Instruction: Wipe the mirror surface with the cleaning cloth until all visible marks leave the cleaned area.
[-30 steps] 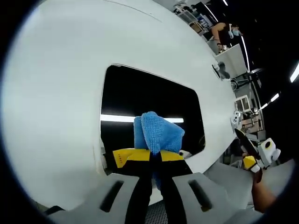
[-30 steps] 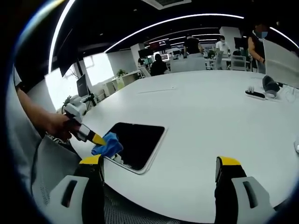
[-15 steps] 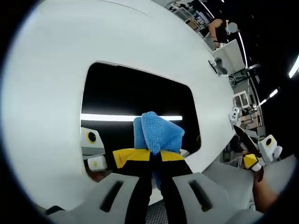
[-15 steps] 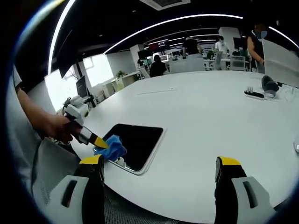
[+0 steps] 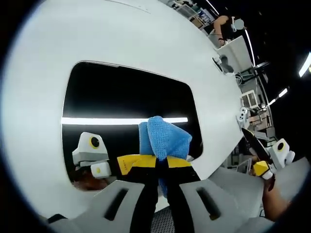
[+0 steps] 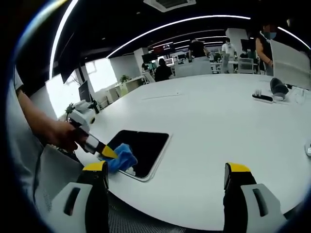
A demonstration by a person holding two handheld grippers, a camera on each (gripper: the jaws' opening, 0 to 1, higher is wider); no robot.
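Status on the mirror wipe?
Left gripper shut on blue cleaning cloth, at near edge of dark rectangular mirror. Right gripper open, hovering off white table. Nothing in the way.

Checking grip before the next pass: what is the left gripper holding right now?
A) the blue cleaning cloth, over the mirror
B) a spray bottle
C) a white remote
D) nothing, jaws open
A: the left gripper has its yellow-tipped jaws shut on the blue cleaning cloth, which sits over the dark mirror.
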